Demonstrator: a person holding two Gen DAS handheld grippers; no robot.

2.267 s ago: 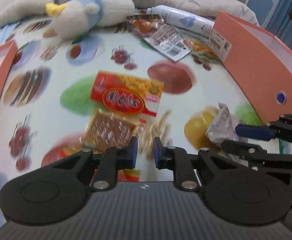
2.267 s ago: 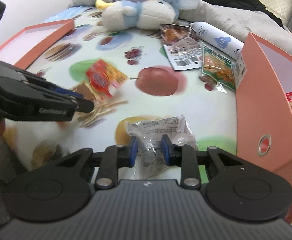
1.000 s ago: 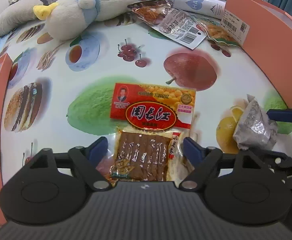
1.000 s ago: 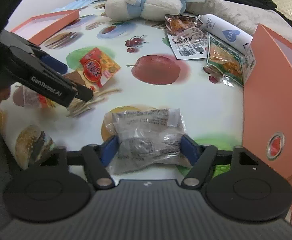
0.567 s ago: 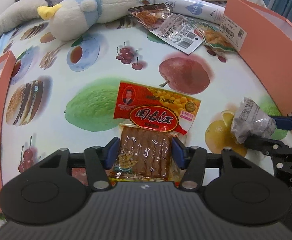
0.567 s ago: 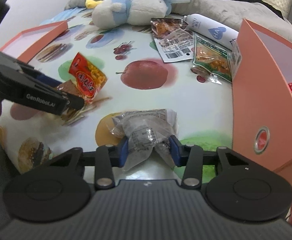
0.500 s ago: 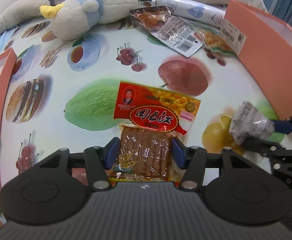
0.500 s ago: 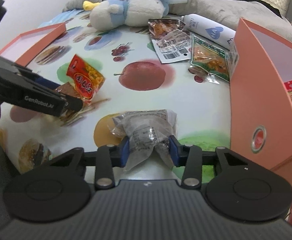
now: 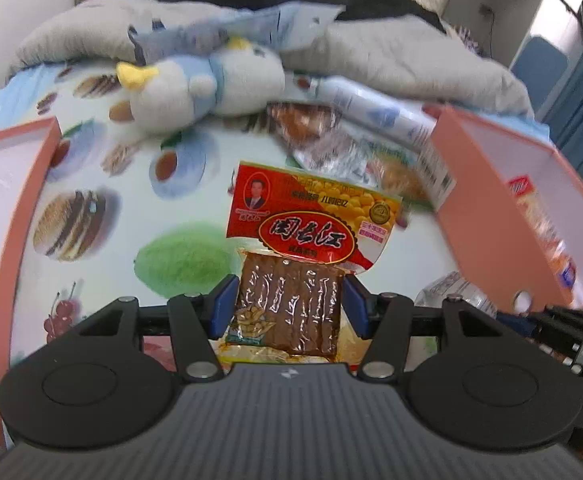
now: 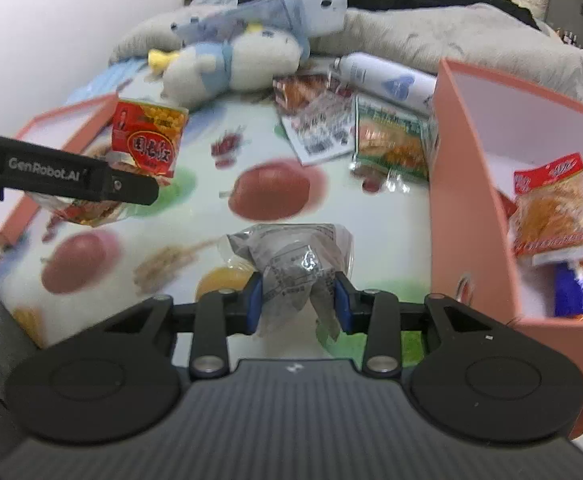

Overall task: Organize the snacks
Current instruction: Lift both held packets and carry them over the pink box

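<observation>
Between the blue pads of your left gripper sits the red snack packet, pinched at its clear lower half and lifted off the fruit-print cloth, as the right wrist view shows it hanging in the air before the flat pink lid. Your right gripper is likewise clamped on the crumpled clear snack bag, held just above the cloth and beside the open pink box, which already holds an orange snack packet. Farther back lie a green packet, a white bottle and a plush duck.
</observation>
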